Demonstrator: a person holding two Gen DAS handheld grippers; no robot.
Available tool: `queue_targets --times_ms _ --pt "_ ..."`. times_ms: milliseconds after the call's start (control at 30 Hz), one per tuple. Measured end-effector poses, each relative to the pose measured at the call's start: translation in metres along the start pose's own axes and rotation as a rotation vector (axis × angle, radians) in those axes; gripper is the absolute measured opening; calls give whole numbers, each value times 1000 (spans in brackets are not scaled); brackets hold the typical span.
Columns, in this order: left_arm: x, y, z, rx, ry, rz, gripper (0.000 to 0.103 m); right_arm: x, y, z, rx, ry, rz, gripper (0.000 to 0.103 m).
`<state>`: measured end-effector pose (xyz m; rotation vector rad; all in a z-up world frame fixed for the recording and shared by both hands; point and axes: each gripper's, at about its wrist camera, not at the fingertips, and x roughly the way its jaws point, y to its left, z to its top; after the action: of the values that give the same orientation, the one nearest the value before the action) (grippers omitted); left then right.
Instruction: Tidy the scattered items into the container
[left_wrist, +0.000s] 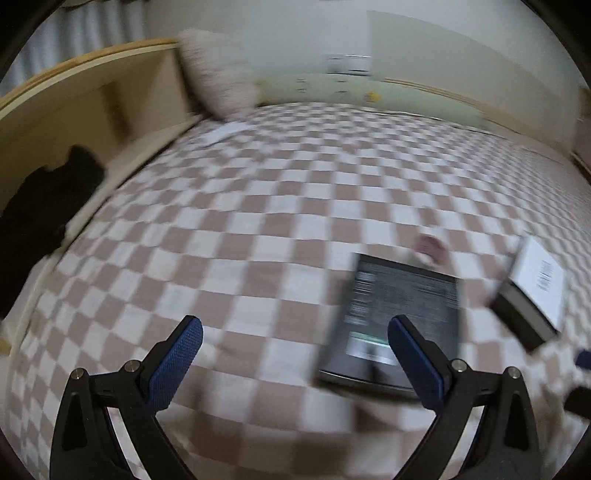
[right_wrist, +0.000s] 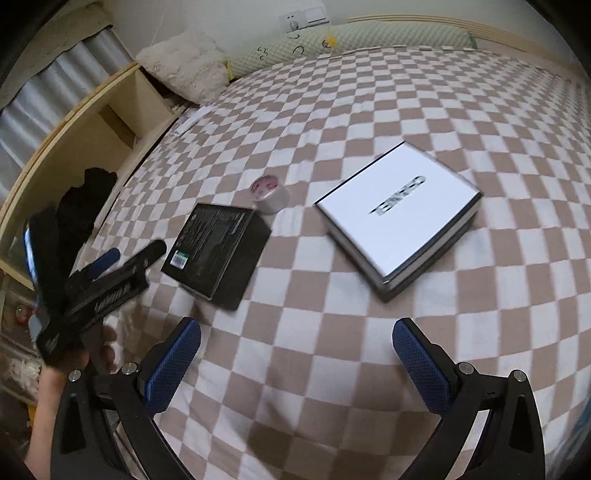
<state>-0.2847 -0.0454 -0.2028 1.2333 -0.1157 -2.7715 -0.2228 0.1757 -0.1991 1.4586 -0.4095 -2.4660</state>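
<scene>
Lying shut, white box (right_wrist: 399, 214), black box (right_wrist: 218, 251) beside tape roll (right_wrist: 269, 194)

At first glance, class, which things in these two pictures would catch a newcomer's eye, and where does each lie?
The checkered bedspread fills both views. On it, the white box with dark lettering lies at right, the flat black box to its left, and a roll of clear tape stands just behind the black box. Both grippers, left and right, hang open and empty above the bed.
</scene>
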Motion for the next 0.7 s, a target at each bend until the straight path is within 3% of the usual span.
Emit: queue_targets --times_ms 133,333,467,700 --pt "15 22 -2 -49 25 106 101 17 15 0 -33 -2 -36 103" --pt "32 45 -14 -71 88 114 101 48 26 10 -5 15 -149 103" --pt "40 46 -17 -27 108 71 101 62 30 16 -1 25 -219 103" --pt "50 28 -20 90 144 -21 101 77 23 19 14 24 -230 103"
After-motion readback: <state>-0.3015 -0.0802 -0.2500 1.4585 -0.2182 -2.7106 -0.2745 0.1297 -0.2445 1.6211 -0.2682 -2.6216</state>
